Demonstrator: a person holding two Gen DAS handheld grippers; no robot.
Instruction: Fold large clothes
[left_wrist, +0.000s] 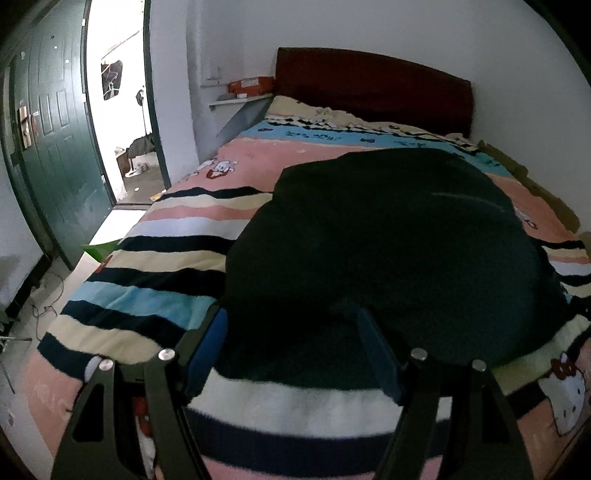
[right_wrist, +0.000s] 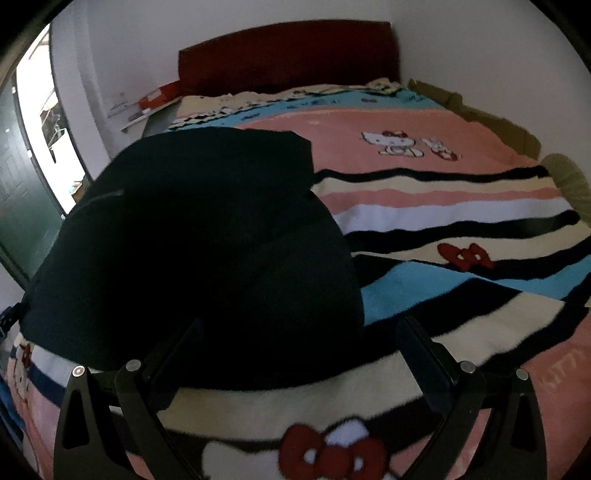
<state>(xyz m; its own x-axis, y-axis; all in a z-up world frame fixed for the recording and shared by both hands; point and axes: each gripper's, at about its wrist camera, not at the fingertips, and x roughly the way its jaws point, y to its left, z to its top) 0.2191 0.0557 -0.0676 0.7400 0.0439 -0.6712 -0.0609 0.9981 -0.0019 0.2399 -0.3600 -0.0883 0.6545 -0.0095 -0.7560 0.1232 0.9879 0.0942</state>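
A large dark garment (left_wrist: 388, 251) lies spread flat on the bed, its near edge toward me. It also shows in the right wrist view (right_wrist: 192, 251). My left gripper (left_wrist: 291, 325) is open, its fingers (left_wrist: 212, 339) straddling the garment's near left edge, just above it. My right gripper (right_wrist: 299, 332) is open over the garment's near right corner. Nothing is held in either gripper.
The bed (left_wrist: 162, 295) carries a striped pink, blue and cream blanket with cartoon cats. A dark red headboard (left_wrist: 373, 88) stands at the far wall. An open green door (left_wrist: 55, 140) and doorway are at left. Cardboard (right_wrist: 491, 114) lines the bed's right side.
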